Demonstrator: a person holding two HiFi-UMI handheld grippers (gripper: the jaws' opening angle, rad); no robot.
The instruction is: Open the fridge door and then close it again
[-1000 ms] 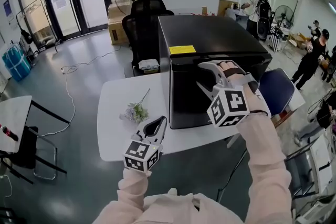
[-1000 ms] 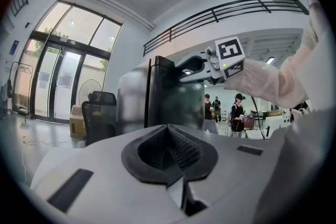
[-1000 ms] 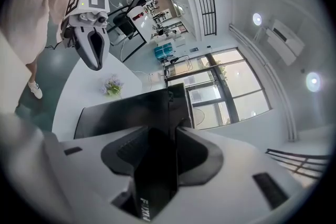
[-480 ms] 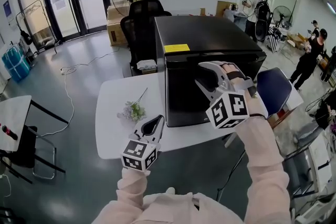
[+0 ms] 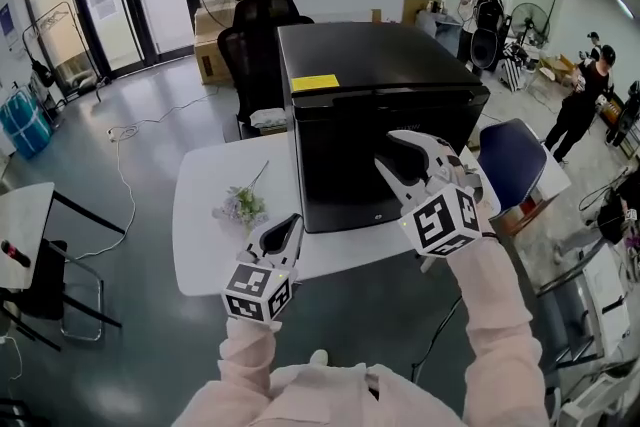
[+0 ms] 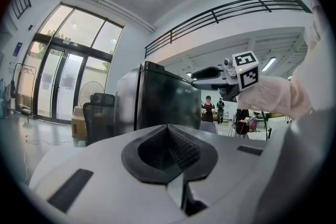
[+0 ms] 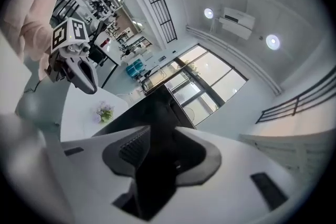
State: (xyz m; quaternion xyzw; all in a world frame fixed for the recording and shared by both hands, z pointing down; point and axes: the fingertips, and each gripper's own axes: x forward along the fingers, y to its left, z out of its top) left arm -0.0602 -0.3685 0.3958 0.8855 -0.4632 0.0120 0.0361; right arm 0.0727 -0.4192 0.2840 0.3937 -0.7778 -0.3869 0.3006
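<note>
Our left gripper hangs over the white table, jaws together on nothing. The black fridge sits on that table with its door shut, so we're likely at the reach-for-door step. Our right gripper is at the door's right edge, jaws apart and closing, nothing pinched; next we'd need to catch that edge and pull.
</note>
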